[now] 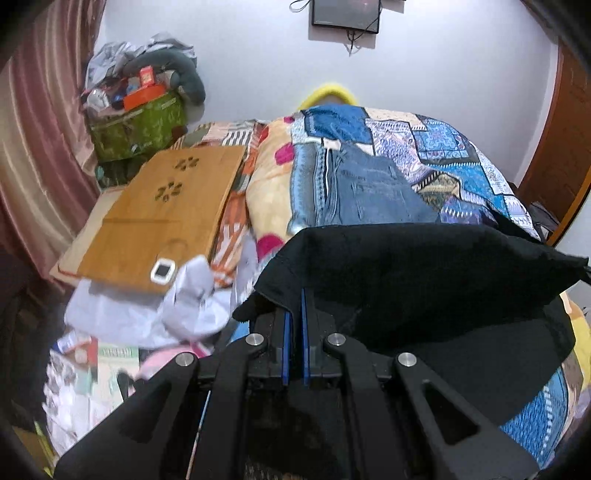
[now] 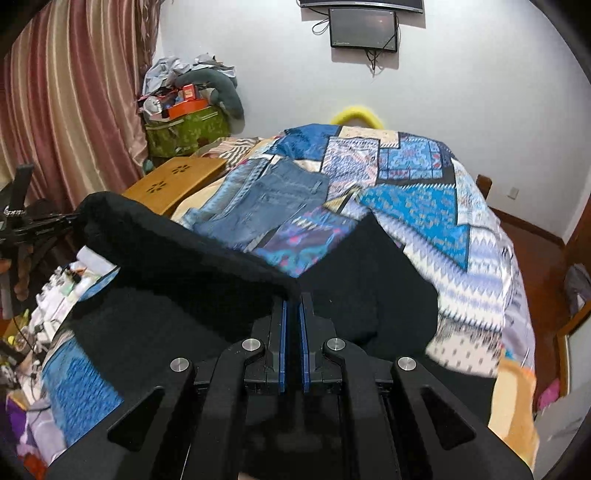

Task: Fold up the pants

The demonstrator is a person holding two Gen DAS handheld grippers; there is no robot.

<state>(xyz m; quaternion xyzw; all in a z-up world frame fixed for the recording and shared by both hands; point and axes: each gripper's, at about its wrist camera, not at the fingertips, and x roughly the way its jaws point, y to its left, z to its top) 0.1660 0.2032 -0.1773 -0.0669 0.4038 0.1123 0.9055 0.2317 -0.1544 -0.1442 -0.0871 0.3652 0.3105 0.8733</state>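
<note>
Left gripper [image 1: 295, 295]: jaws clenched on an edge of the black pants [image 1: 424, 266], the blue pads [image 1: 286, 332] nearly together with cloth pinched at their tips. From this grip the fabric runs rightward as a raised, taut fold, with a lower layer hanging beneath it.

Right gripper [image 2: 293, 299]: jaws likewise clenched on the pants [image 2: 177, 258], pads [image 2: 282, 332] close-set, cloth caught at the tips. The fabric stretches up and to the left from this grip, ending in a rounded, lifted corner; more black cloth lies spread below and to the right of the fingers.

The pants are held above a bed covered by a blue patchwork quilt [image 2: 424, 206]. Folded jeans [image 2: 273, 199] lie on the quilt beyond the pants, apart from them. The same jeans [image 1: 365, 192] appear in the left view, just past the raised fold.

A wooden lap tray [image 1: 162, 210] rests to the left of the bed, with a small white device [image 1: 162, 271] on its near edge and pale cloth [image 1: 147, 314] beneath. A green bag [image 1: 136, 129] piled with clutter stands in the corner beside a striped curtain [image 2: 74, 110]. A dark screen [image 2: 364, 27] hangs on the white wall. Something yellow [image 2: 356, 114] shows behind the quilt; what it is cannot be told.
</note>
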